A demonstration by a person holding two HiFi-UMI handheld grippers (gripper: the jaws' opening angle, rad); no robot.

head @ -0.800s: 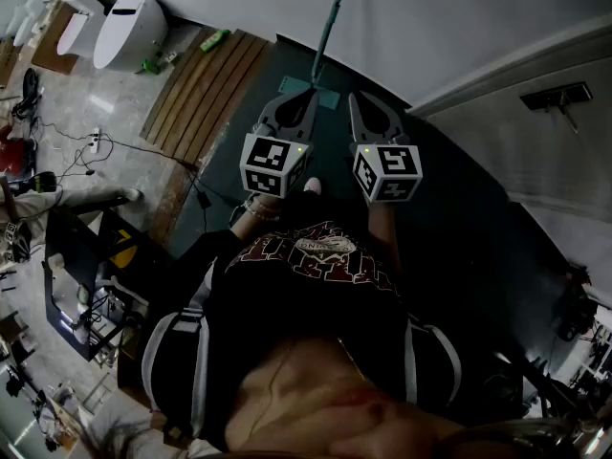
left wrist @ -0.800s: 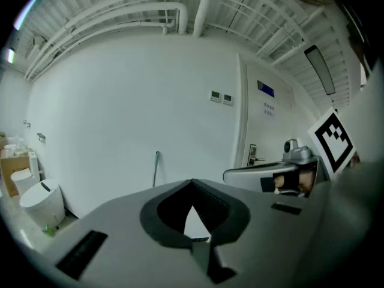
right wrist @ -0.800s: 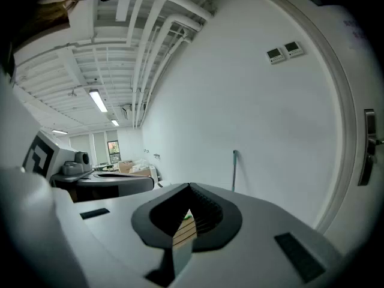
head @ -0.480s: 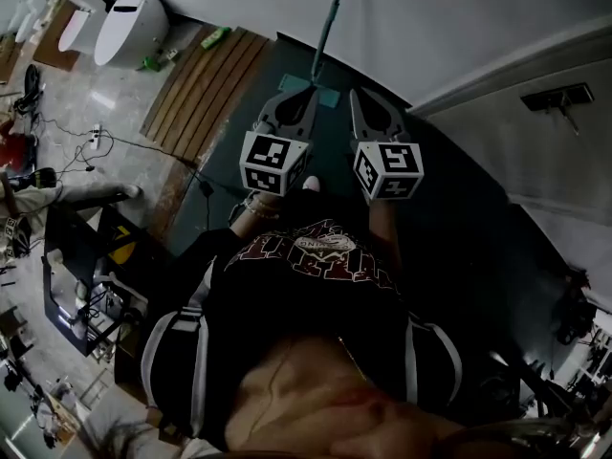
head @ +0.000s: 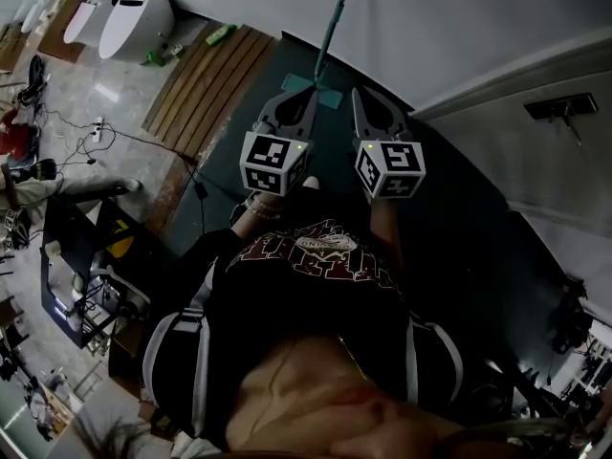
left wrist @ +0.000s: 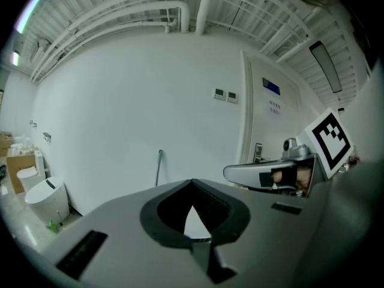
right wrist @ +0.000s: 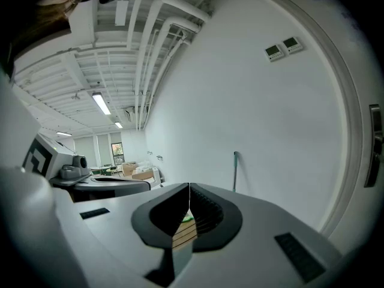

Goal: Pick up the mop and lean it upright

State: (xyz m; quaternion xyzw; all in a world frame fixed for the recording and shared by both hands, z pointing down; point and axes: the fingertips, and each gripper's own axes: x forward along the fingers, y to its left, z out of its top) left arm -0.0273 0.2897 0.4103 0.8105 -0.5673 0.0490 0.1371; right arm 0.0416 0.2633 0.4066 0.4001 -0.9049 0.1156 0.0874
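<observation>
The mop stands upright against the white wall, its teal handle rising from a flat teal head on the dark floor. The left gripper view shows the handle as a thin pole ahead, and so does the right gripper view, handle. My left gripper and right gripper are held side by side just short of the mop head, both shut and empty. In their own views the left gripper and right gripper show jaw tips that meet with nothing between them.
A wooden slatted board lies left of the dark mat, with a green bottle and white toilet-like units beyond. Cables and equipment crowd the far left. A door with a handle is on the right.
</observation>
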